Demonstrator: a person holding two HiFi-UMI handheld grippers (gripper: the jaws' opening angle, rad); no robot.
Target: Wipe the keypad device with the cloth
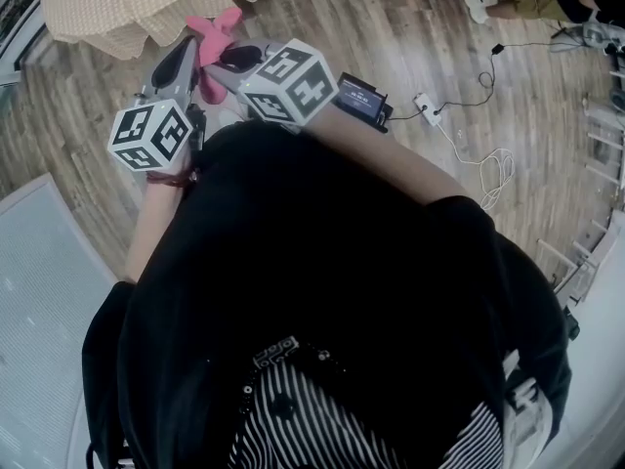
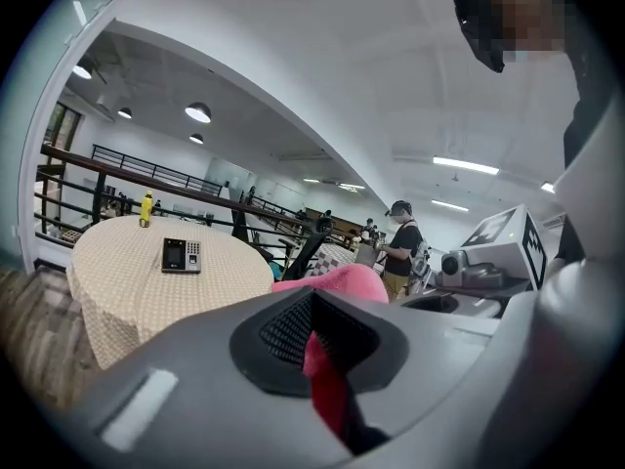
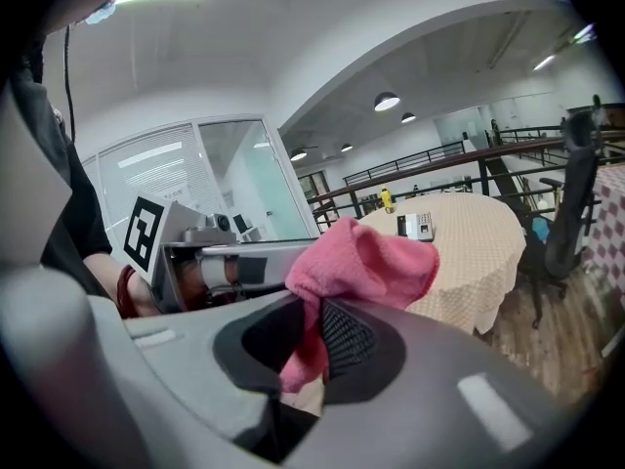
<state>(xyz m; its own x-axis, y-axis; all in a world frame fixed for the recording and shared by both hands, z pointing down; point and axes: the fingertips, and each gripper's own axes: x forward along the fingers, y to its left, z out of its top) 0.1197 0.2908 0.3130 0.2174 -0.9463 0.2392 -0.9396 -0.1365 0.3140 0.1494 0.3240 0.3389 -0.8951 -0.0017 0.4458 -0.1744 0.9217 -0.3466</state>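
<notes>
A pink cloth (image 1: 211, 39) hangs between both grippers, ahead of the person's chest. In the left gripper view the cloth (image 2: 330, 283) runs down into the slit of my left gripper (image 2: 317, 345), whose jaws are closed on it. In the right gripper view the cloth (image 3: 363, 262) bunches above my right gripper (image 3: 312, 345), also pinched between its jaws. The keypad device (image 2: 182, 255) lies flat on a round table with a beige cover (image 2: 127, 281), some way ahead of the grippers. It is also seen as a small keypad device (image 3: 416, 226) in the right gripper view.
A yellow bottle (image 2: 146, 209) stands at the table's far edge. A black office chair (image 3: 566, 213) is beside the table. A black box (image 1: 361, 98) with a cable and a power strip (image 1: 427, 106) lie on the wooden floor. A person (image 2: 400, 244) stands further back.
</notes>
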